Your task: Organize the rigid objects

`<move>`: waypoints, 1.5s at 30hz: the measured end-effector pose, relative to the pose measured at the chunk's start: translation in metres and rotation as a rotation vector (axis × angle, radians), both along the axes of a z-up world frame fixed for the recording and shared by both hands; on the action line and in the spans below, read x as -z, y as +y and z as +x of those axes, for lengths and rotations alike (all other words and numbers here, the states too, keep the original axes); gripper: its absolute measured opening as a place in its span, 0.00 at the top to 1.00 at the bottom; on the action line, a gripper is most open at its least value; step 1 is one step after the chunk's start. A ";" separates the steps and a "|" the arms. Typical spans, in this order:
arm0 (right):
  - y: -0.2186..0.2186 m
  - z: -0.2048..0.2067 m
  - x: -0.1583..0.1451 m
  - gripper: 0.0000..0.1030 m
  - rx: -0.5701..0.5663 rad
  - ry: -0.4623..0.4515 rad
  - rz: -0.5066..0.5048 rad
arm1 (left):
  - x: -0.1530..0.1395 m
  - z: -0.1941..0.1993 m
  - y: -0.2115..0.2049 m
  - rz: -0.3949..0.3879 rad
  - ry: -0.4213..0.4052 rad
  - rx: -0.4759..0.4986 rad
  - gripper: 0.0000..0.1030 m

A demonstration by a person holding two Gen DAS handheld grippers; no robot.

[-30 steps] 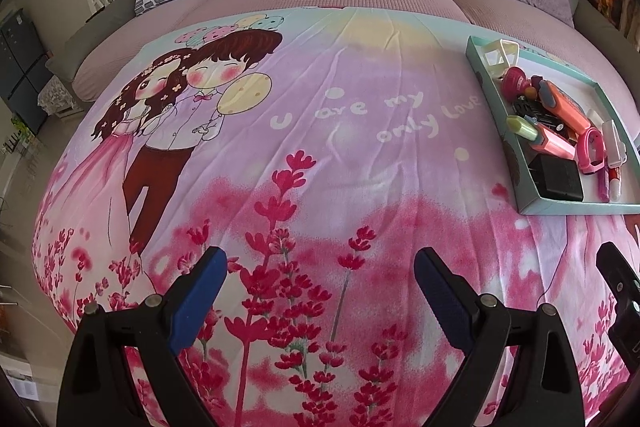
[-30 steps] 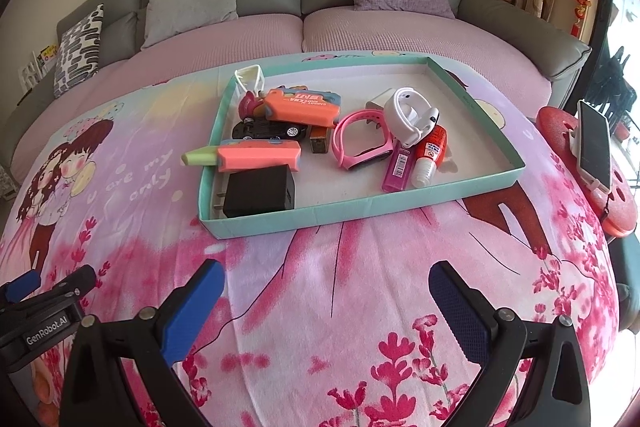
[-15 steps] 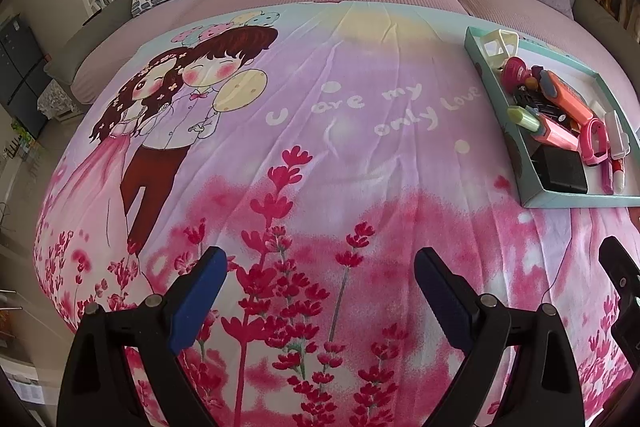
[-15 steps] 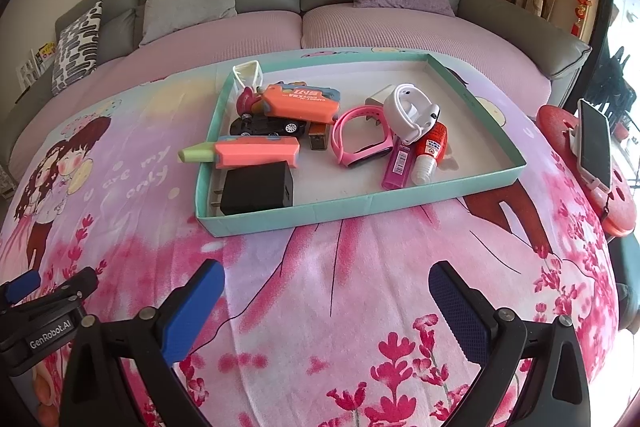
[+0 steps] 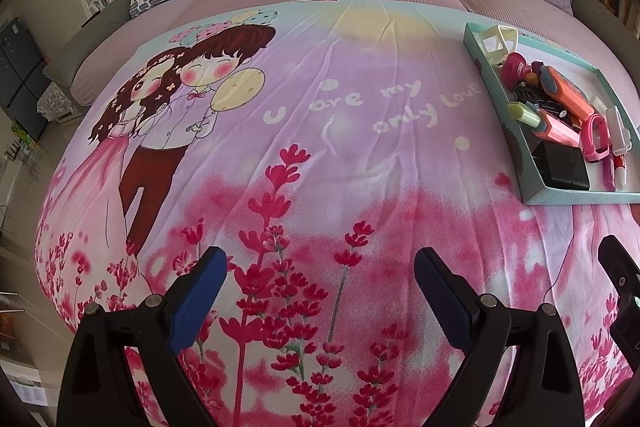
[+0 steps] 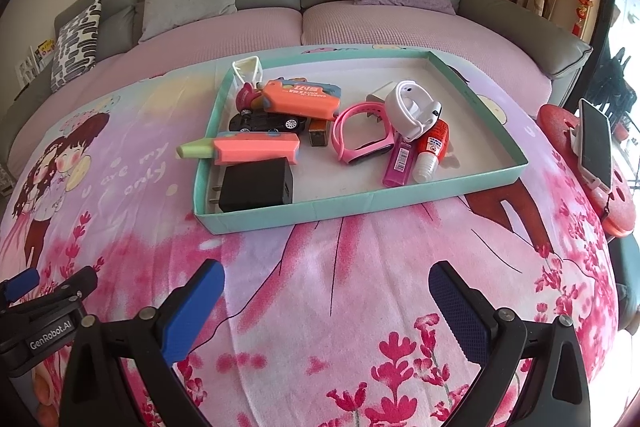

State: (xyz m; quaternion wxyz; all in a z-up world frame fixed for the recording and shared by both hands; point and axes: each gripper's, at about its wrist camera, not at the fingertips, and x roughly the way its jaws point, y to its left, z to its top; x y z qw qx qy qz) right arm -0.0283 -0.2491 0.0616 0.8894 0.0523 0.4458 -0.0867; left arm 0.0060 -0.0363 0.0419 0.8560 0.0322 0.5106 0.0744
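Two grippers hover above the cloth (image 6: 360,267), both with jaws spread wide and holding nothing: the left gripper (image 5: 320,291) faces bare printed fabric, and the right gripper (image 6: 326,301) faces the tray (image 6: 360,205), which sits near it but well clear of its fingertips. Everything to be sorted lies heaped in that tray: a black charger (image 6: 256,185) in the near left corner, an orange case (image 6: 256,147) resting on it and poking over the tray's left wall, a toy car (image 6: 266,123) half under a second orange case (image 6: 302,99), a pink band (image 6: 360,139) overlapping a white watch (image 6: 412,109), and a glue bottle (image 6: 432,151) beside a purple tube (image 6: 398,163). The likely trouble is the crowding: closing on one item may well drag or tip its neighbour, since several overlap or touch. The shallow tray looks light and sits on soft fabric, so a sideways nudge could slide it. The round bottle and tube may roll out of a pinch, and the looped bands could snag a finger.
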 end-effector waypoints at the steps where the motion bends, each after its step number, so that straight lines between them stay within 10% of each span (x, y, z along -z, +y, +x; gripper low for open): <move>1: 0.000 0.000 0.000 0.00 -0.001 0.001 -0.001 | 0.000 0.000 0.000 0.000 0.000 0.001 0.08; 45: 0.004 0.002 0.002 0.00 -0.015 0.012 -0.017 | -0.002 -0.001 -0.004 0.023 -0.008 0.005 0.08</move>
